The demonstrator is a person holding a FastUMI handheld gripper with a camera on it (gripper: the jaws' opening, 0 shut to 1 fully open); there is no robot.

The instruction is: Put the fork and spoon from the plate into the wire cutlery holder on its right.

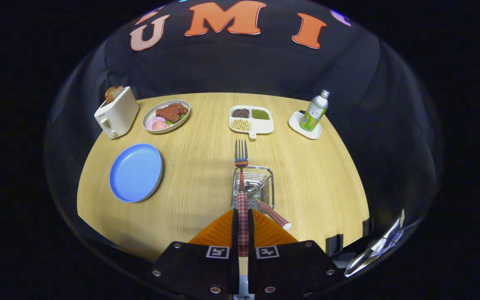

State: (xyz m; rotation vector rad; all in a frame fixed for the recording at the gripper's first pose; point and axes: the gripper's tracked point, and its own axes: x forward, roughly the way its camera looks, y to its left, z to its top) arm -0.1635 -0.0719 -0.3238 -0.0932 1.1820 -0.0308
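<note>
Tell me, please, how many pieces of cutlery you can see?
2. A checked-handled metal fork is clamped between the gripper fingers, above the wire cutlery holder. A second checked handle leans inside it; its head is hidden.

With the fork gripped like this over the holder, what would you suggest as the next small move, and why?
Probably tip the fork tines-down and lower it. The gripper is shut on its checked handle, its tines reach beyond the wire cutlery holder, where the spoon already leans.

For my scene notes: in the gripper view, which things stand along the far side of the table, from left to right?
Toaster → plate of food → divided dish of beans → bottle on its small white dish.
</note>
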